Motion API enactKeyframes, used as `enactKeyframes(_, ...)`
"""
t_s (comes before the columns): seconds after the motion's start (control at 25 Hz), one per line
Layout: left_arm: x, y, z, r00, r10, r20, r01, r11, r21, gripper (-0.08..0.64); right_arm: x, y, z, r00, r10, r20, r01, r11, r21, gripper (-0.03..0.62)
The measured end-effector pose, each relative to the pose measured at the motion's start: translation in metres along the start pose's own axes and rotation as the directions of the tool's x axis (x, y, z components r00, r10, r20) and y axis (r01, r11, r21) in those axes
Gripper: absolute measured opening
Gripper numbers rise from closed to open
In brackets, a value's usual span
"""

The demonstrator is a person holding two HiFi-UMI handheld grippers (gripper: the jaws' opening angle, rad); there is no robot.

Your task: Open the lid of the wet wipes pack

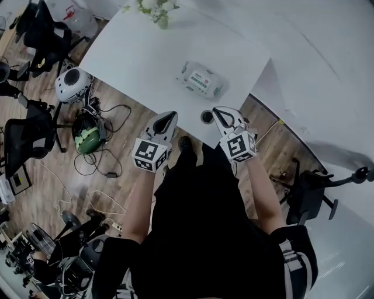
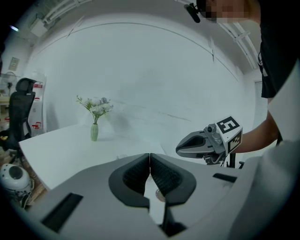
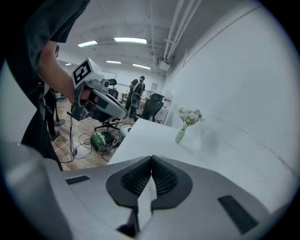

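Head view, looking steeply down: a person stands at the near edge of a white table (image 1: 128,58) with a gripper in each hand. At left, the left gripper (image 1: 168,120) hovers at the table edge, its jaws pressed together with nothing between them. Further in on the table lies the wet wipes pack (image 1: 200,80), flat with its label up. It sits roughly midway between the two grippers and apart from both. At right, the right gripper (image 1: 221,115) is likewise clenched on nothing, hanging over the same edge.

Opening the lid does not appear to have begun; this looks like the approach. The next move likely calls for reaching forward and parting the jaws. One gripper would steady the pack while the other catches the lid's edge.

As for containers, a small green vase (image 1: 162,22) at the table's far side, left of the pack, holds white flowers (image 1: 151,6). The pack looks shut, and no wipes show.
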State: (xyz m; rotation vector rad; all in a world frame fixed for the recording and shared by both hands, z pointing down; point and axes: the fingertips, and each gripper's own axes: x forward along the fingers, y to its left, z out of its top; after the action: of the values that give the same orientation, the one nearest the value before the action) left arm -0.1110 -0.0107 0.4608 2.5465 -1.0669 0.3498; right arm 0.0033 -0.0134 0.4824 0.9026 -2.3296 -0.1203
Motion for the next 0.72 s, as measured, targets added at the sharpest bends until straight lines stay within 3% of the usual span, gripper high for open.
enactKeyframes(0.72, 0.078, 0.047, -0.019, 0.997, 0.003, -0.079, -0.005, 1.0, -0.022, 0.023, 0.084, -0.026, -0.04, 0.994, 0.101, -0.046, -0.1, 0.995, 0.031, 0.017)
